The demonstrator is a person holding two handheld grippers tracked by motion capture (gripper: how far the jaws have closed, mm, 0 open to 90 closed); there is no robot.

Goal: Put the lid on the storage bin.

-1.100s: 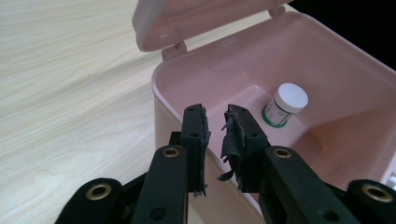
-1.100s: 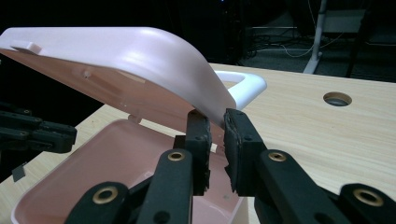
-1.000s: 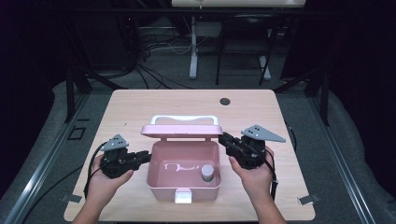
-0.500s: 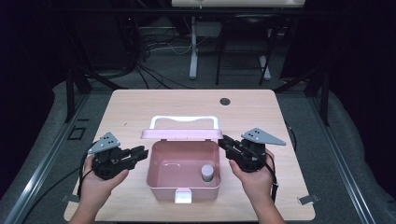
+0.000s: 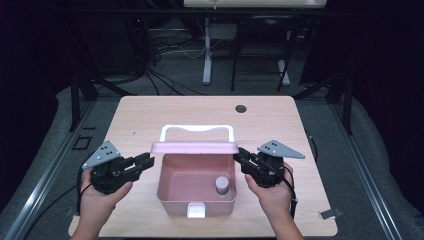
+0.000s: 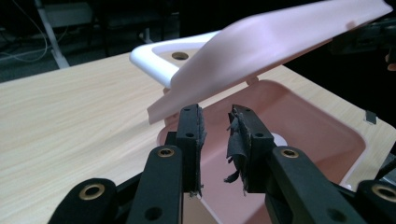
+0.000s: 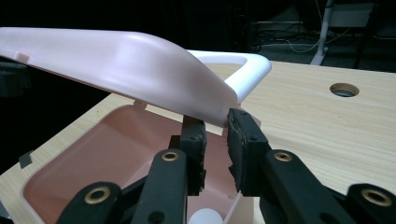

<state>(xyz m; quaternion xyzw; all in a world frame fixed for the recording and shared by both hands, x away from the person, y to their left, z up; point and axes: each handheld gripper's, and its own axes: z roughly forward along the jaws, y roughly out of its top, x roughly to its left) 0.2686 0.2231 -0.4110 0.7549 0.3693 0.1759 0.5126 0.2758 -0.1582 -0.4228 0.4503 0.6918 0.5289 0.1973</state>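
Pink box sits near the front middle of the wooden table, its hinged lid raised partway so the inside lies open to view from above. A white carrying handle arches beyond the lid on the far side. In the box's front right corner stands a small white-capped container, and a white latch hangs at the front wall.

Left gripper hovers just beside the box's left wall, clear of the lid; its jaws have just been opening and stand a narrow way apart with nothing between them. Right gripper is up at the lid's right end; its jaws have likewise been opening, the gap is narrow, and the lid's corner lies right at their tips, though I cannot tell whether the pads press on it.
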